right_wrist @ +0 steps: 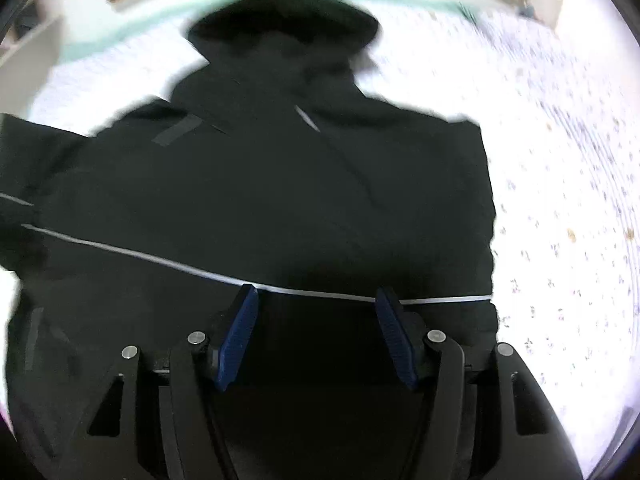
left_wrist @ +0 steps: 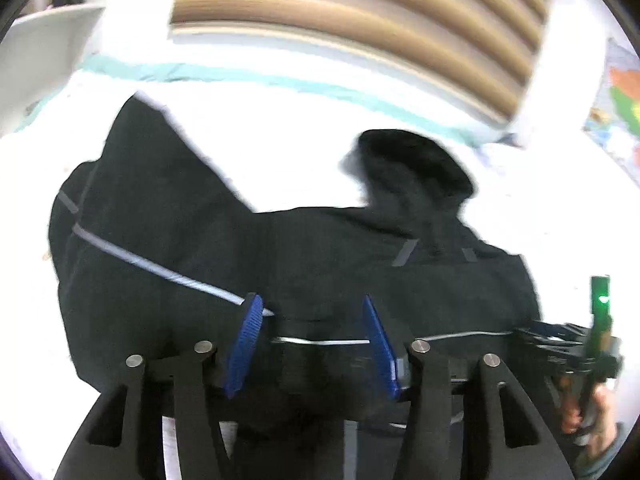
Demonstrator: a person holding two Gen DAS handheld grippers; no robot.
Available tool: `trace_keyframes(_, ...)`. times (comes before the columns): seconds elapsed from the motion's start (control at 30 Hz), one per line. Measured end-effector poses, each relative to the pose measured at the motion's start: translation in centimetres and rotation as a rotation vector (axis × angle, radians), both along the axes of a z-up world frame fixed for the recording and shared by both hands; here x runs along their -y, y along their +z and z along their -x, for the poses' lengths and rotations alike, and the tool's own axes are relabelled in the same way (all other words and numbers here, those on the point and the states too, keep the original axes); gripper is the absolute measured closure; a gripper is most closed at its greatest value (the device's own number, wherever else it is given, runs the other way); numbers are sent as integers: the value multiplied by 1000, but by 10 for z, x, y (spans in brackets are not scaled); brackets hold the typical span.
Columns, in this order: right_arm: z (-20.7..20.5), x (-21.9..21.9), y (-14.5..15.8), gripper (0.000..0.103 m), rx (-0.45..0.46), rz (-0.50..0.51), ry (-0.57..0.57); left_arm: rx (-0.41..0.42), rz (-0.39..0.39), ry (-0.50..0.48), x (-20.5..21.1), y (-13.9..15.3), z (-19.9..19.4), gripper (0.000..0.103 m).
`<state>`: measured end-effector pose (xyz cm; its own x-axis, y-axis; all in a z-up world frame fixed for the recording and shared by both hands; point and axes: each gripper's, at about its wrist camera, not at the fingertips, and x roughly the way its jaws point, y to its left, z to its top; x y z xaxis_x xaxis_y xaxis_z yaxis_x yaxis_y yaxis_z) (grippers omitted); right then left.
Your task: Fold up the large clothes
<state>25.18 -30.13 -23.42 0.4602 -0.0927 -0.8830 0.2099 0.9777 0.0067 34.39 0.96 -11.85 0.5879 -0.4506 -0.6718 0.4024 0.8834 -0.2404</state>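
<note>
A large black hooded jacket [left_wrist: 248, 256] with thin grey reflective stripes lies spread on a white bed sheet [left_wrist: 296, 152]. Its hood [left_wrist: 412, 164] points toward the headboard. My left gripper [left_wrist: 312, 312] is open, its blue pads [left_wrist: 250, 336] over the jacket's lower part by a stripe. The right gripper shows at the far right of the left wrist view [left_wrist: 568, 340], held by a hand. In the right wrist view the jacket [right_wrist: 260, 192] fills the frame, hood [right_wrist: 284, 20] at the top. My right gripper [right_wrist: 316, 300] is open above the grey stripe [right_wrist: 320, 294].
A wooden slatted headboard [left_wrist: 360, 12] stands at the far end of the bed. A teal band [left_wrist: 240, 76] runs along the sheet edge. A colourful printed item [left_wrist: 620, 92] lies at the far right. The sheet to the right of the jacket [right_wrist: 568, 200] has small speckles.
</note>
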Motion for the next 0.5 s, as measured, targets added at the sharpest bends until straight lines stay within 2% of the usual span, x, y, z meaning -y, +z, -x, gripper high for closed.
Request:
trace_keyframes(0.07,1,-21,14,40,37,-11,26,-34,-19,-78,24,-3,5,49)
trace_keyframes(0.13,2,-46,21,40,59,-6,46,-74,-70,-108,46,-17,3,49)
trace_keyframes(0.17,-2,-56,21,40,64,7,48,-111,-101,-117,57,-32,-2,49)
trace_keyframes(0.23,-7,-73,15,40,58,52,45,-264,-156,-97,72,-80,-20,50)
trace_keyframes(0.3,-13,-82,-3,40,30,86,37,-336,-154,-85,74,-107,-26,50)
trace_keyframes(0.37,-13,-82,-25,40,-9,103,34,-321,-151,-93,73,-105,-25,50)
trace_keyframes(0.4,-13,-84,-35,37,9,110,36,-321,-151,-89,74,-105,-26,50)
trace_keyframes(0.5,-1,-79,-40,35,127,104,44,-260,-158,-93,71,-99,-19,50)
